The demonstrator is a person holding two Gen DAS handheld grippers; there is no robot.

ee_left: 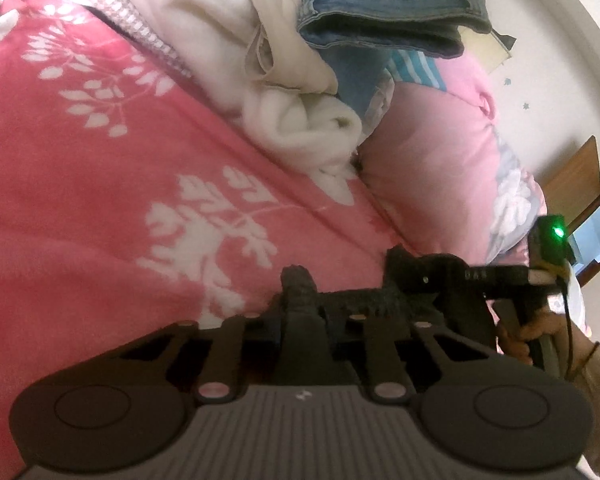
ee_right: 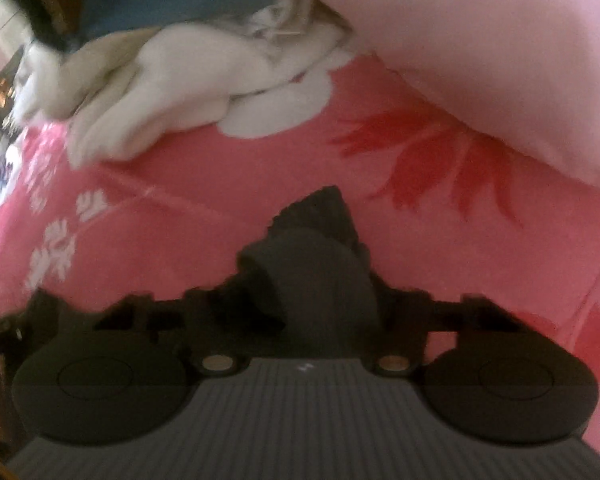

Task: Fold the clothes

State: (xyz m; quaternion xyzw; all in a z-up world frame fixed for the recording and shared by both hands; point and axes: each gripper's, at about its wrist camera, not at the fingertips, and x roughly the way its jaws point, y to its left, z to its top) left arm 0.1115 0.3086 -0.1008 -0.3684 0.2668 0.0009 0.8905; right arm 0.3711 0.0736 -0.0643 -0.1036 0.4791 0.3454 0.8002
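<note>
Folded jeans (ee_left: pixel 388 12) top rumpled white garments (ee_left: pixel 220 32) — heaped on the pink bedspread (ee_left: pixel 100 184).

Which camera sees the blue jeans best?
The left wrist view. There the folded blue jeans lie sharp on top of the clothes pile, with seams and belt loops showing. The right wrist view is blurred and shows only a blue patch at its top edge, probably the same jeans.

Ahead of the left tongs (ee_left: pixel 298 280), one heap of clothes holds at least four garments: one fluffy white fleece garment (ee_left: pixel 204 20), one cream cotton piece (ee_left: pixel 284 60), one folded pair of blue denim jeans (ee_left: pixel 388 20), and one turquoise striped cloth (ee_left: pixel 416 66). Under both tongs lies one pink bedcover with white leaf print (ee_left: pixel 100 200). To the right sits one pale pink quilt (ee_left: pixel 432 152). Two tongs in all, the right tongs (ee_left: pixel 400 264) beside the left.
</note>
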